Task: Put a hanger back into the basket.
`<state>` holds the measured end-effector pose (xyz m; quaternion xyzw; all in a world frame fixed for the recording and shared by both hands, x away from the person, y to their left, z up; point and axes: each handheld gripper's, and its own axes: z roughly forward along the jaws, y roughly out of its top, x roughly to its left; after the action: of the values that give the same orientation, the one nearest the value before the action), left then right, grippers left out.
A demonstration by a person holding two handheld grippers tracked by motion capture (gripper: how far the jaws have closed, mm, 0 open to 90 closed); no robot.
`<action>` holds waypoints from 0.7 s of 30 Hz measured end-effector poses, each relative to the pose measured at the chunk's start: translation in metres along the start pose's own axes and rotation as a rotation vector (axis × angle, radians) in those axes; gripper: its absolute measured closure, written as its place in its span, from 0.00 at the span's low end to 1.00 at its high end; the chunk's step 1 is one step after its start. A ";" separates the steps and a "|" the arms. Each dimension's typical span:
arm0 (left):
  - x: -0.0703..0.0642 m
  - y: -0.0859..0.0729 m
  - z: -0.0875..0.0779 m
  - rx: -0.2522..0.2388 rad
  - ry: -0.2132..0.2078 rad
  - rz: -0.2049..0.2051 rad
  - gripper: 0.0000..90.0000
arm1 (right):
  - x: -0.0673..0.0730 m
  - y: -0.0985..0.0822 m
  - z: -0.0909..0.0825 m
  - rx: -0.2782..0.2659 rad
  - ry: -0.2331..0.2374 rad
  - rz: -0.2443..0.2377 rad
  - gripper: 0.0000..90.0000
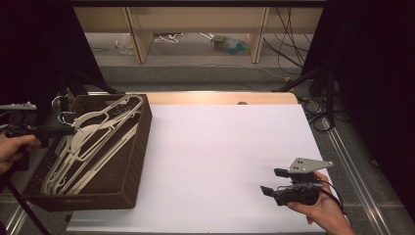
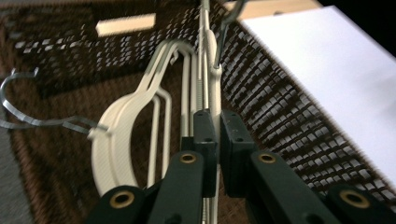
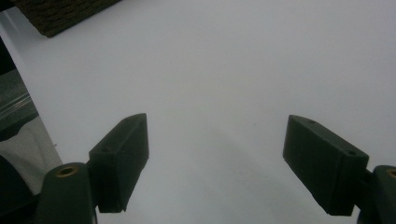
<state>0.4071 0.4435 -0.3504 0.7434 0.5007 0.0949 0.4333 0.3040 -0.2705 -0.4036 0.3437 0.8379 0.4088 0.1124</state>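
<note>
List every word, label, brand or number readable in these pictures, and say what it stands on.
None: no readable text anywhere.
The cream hangers, the brown woven basket, the white table cover and both grippers bear no lettering.
The packaging on the floor is too small to read.

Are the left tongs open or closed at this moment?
Closed. In the left gripper view the left tongs have both black jaws pressed on the thin bar of a cream hanger that lies in the brown basket.

left gripper (image 2: 212,123): fingers closed | right gripper (image 3: 217,163): fingers wide apart, hand-held low
</note>
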 end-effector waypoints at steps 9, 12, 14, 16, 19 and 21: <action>0.004 -0.009 0.023 0.057 0.017 -0.032 0.95 | 0.000 0.000 0.000 -0.002 -0.001 -0.001 0.26; 0.002 -0.007 0.025 0.063 0.055 -0.027 0.92 | -0.001 0.000 -0.002 -0.006 -0.005 0.008 0.26; 0.001 -0.006 0.024 0.055 0.091 -0.037 0.84 | -0.001 0.000 -0.003 -0.012 -0.007 0.001 0.26; 0.001 -0.006 0.021 0.060 0.138 -0.030 0.75 | -0.001 0.001 -0.003 -0.016 -0.004 0.008 0.26; 0.000 -0.009 0.016 0.042 0.179 -0.038 0.69 | -0.001 0.001 -0.004 -0.023 -0.010 0.009 0.26; -0.003 -0.009 0.013 0.022 0.193 -0.040 0.67 | -0.001 0.001 -0.004 -0.026 -0.014 0.000 0.26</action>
<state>0.4070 0.4349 -0.3646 0.7251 0.5561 0.1520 0.3766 0.3035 -0.2725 -0.4003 0.3453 0.8316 0.4173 0.1228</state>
